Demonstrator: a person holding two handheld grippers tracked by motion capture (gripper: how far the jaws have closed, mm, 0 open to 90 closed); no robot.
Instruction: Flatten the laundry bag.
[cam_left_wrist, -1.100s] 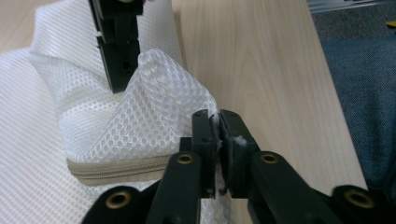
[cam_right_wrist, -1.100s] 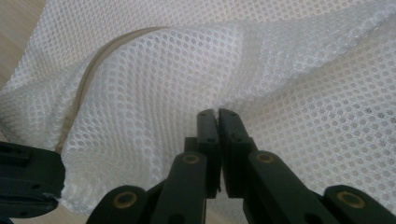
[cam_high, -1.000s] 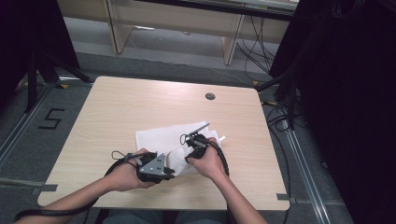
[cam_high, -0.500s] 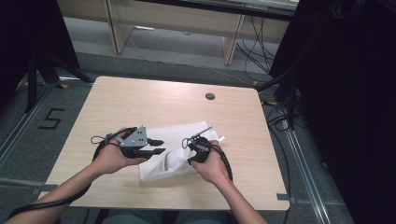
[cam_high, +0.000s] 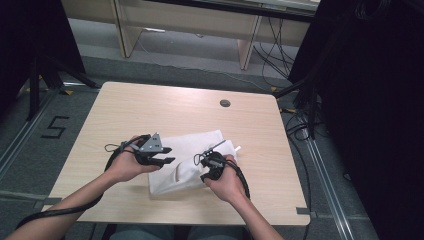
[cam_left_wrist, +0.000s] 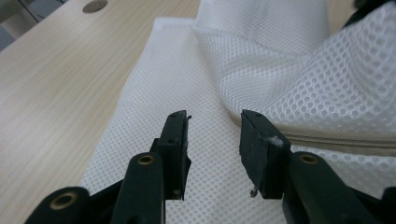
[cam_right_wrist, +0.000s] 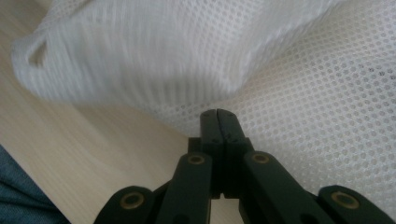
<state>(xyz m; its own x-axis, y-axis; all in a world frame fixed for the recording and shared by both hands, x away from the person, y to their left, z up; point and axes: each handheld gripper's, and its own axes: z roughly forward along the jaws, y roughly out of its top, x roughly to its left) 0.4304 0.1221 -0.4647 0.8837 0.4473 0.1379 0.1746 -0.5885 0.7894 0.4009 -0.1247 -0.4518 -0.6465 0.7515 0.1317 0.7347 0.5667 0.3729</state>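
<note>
L gripper (cam_left_wrist: 212, 154) jaws apart over mesh bag (cam_high: 192, 155), R gripper (cam_right_wrist: 219, 123) prob. pinching its edge; grab by zip.

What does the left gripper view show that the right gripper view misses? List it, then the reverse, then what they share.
Left gripper view alone: a beige zipper seam on the mesh bag, a round hole in the table, and the left hand-held gripper open. Right gripper view alone: the right hand-held gripper with jaws pressed together, and blue-grey fabric beyond the table edge. Shared: white mesh over pale wood.
</note>
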